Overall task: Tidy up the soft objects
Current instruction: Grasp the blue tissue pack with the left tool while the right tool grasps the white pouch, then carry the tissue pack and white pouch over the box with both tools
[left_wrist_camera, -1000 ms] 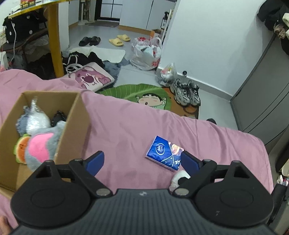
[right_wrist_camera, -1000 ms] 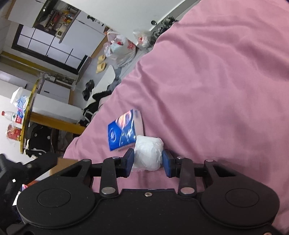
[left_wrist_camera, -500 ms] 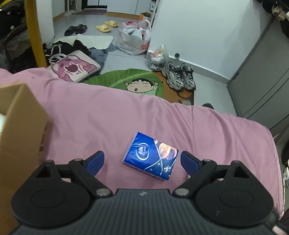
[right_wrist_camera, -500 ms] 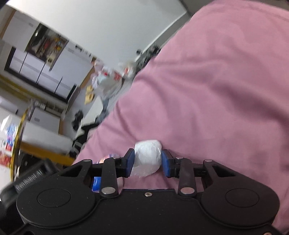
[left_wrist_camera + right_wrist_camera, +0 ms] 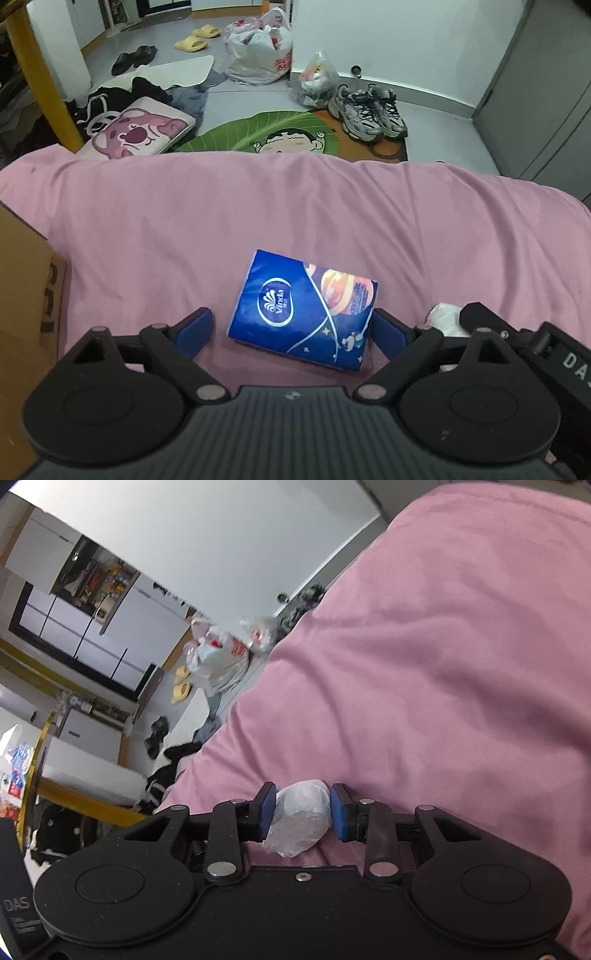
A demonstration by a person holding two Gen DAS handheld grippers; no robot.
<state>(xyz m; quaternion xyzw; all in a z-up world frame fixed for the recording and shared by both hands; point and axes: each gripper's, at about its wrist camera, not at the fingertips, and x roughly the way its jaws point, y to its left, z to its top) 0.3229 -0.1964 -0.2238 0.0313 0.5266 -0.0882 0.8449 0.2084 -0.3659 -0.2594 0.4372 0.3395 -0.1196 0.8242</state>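
A blue Vinda tissue pack [image 5: 301, 308] lies flat on the pink bed cover [image 5: 295, 206]. My left gripper [image 5: 295, 330] is open just above it, one blue pad on each side of the pack and neither pressing on it. In the right wrist view my right gripper [image 5: 302, 814] is shut on a white soft bundle wrapped in clear plastic [image 5: 301, 818], held a little off the pink cover [image 5: 424, 664]. That same bundle [image 5: 445, 319] and the black body of the right gripper [image 5: 535, 343] show at the right in the left wrist view.
The brown side of a cardboard box [image 5: 26, 295] stands at the left edge on the bed. Beyond the bed's far edge the floor holds a green cartoon mat [image 5: 280, 129], grey sneakers [image 5: 369, 109], plastic bags [image 5: 258, 51], a pink cushion [image 5: 140, 129] and a yellow table leg [image 5: 44, 81].
My left gripper swung right from the box and sank over the tissue pack, now between its pads. My right gripper lifted the white bundle away from beside the pack.
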